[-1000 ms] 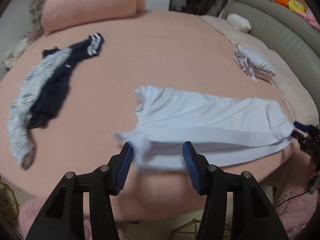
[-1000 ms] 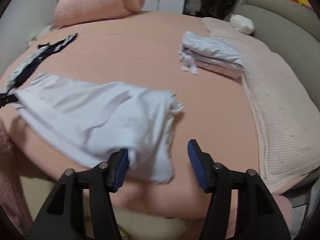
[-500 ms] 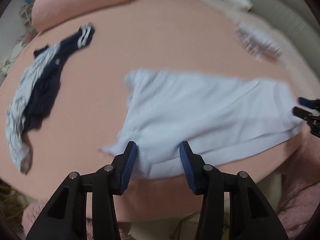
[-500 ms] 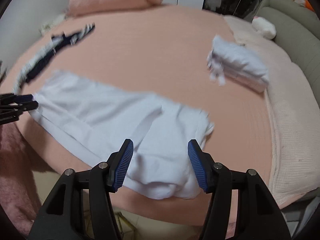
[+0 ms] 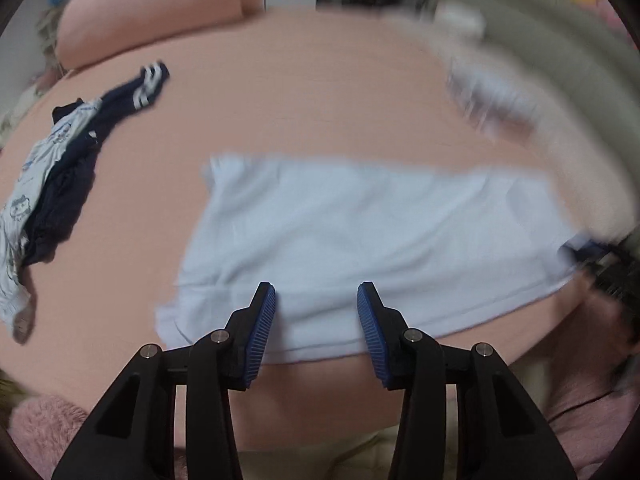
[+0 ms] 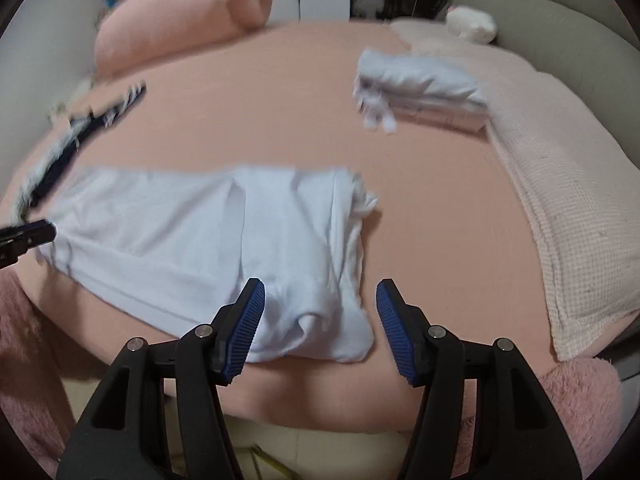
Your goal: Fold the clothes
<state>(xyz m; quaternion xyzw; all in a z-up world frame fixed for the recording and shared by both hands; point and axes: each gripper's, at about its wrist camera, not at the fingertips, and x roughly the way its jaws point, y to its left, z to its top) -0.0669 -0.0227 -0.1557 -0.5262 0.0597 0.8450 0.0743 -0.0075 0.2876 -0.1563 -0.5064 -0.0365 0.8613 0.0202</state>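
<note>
White garment (image 5: 360, 240) lies spread flat near the front edge of the pink bed (image 5: 300, 100), long axis running left-right across both views. It looks already doubled lengthwise, with a fold line along its length; exact garment type is unclear because of blur.

Left hand-held gripper (image 5: 316, 304) sits at the near hem toward the left end, jaws wide apart, cloth showing between them, nothing pinched. Right hand-held gripper (image 6: 320, 300) sits at the right end over the bunched, rumpled corner (image 6: 320, 320), jaws also spread, holding nothing. Each gripper shows at the edge of the other's view, so they flank the garment end to end, one nearer each short end.

Judgement: any next fold would turn on this long axis, bringing one short end over the other, but the pictures don't settle whether this piece gets more folds or is being left as is.

A folded white stack (image 6: 424, 88) rests at far right. A dark navy and printed clothes pile (image 5: 60, 176) lies far left, nearer the left gripper.
</note>
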